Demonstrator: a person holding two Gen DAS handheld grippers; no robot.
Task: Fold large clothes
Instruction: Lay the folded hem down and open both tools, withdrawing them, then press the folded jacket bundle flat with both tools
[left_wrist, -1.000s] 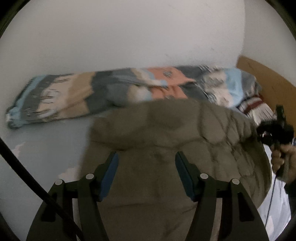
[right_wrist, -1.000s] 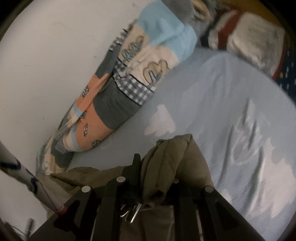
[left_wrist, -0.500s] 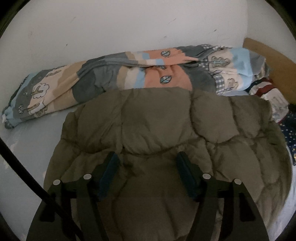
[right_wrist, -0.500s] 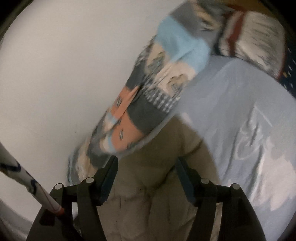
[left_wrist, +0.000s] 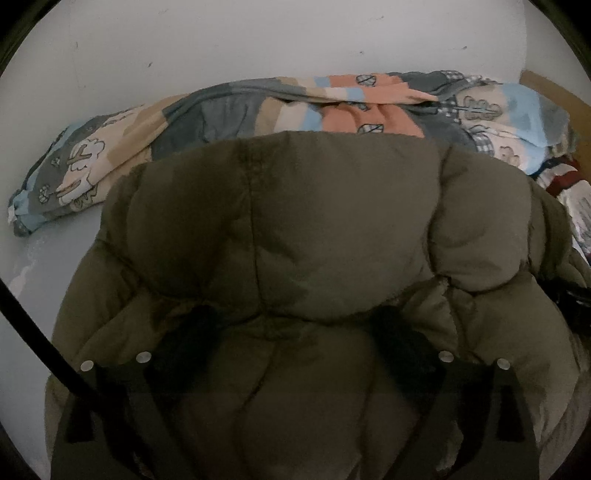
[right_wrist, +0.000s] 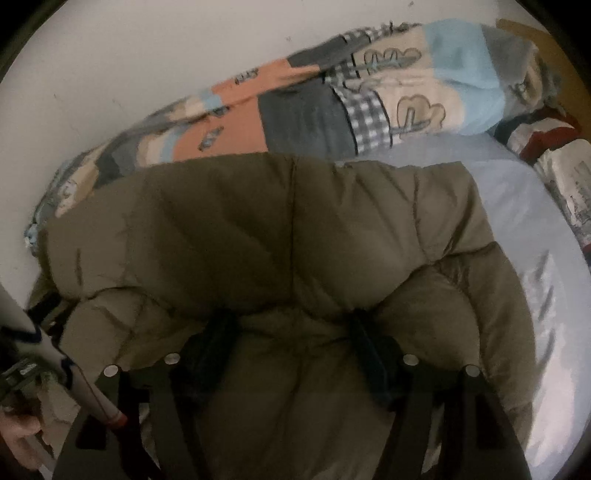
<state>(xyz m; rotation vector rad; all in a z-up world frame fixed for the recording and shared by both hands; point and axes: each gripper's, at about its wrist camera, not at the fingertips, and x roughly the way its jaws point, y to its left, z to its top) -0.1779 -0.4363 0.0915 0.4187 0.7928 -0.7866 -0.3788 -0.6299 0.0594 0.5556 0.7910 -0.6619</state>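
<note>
Lying on bed (right_wrist: 517, 206), puffy olive jacket (left_wrist: 295, 229), patchwork quilt (left_wrist: 229, 110) behind, left gripper (left_wrist: 295, 332), right gripper (right_wrist: 291, 332) spread wide.

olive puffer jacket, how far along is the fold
Done: the olive puffer jacket lies doubled over on the blue sheet. In hand: left gripper and right gripper, jaws just opened, stand over it without pinching. Left: whether another fold is needed is unclear.

You have the olive quilted puffer jacket (left_wrist: 295, 229) lying on the pale blue bedsheet (right_wrist: 517, 206). Behind the jacket, against the white wall (left_wrist: 258, 40), the patchwork-print rolled duvet (left_wrist: 229, 110) stretches left to right. Right of the jacket sits a red-and-white striped pillow (right_wrist: 546, 147).
</note>
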